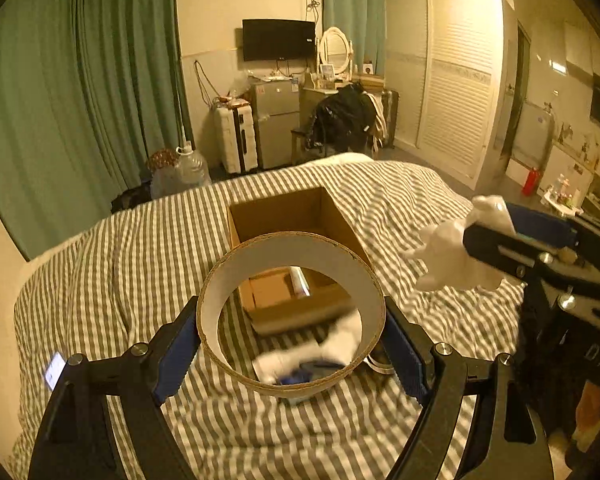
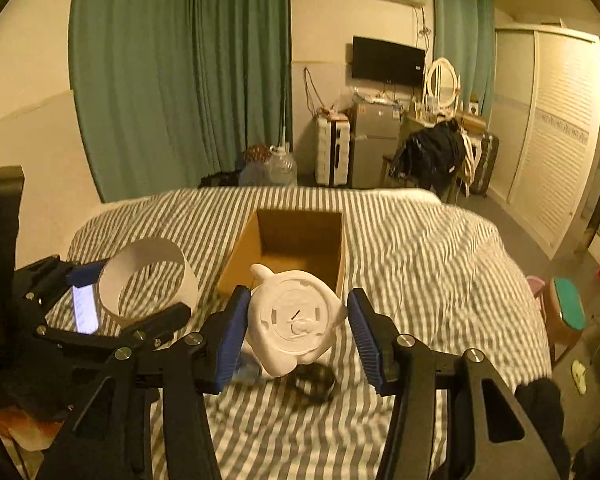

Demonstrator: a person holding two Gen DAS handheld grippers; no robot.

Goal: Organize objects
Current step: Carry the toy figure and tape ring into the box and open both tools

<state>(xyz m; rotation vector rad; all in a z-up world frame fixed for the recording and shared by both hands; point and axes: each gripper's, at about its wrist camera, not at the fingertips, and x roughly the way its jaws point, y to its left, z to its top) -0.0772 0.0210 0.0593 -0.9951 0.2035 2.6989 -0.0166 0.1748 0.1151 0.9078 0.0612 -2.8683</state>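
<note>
Above striped bed (image 2: 420,248), left claw (image 1: 292,340) clamping ring (image 1: 292,256), right claw (image 2: 296,328) gripping figurine (image 2: 296,320), box (image 2: 292,240) beyond.

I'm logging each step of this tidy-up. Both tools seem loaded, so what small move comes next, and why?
Probably carry the left tool forward over the open cardboard box and release there. It is shut on the wide cardboard ring, held above the striped bed, and the box sits just ahead. The right tool holds the white figurine beside it.
</note>
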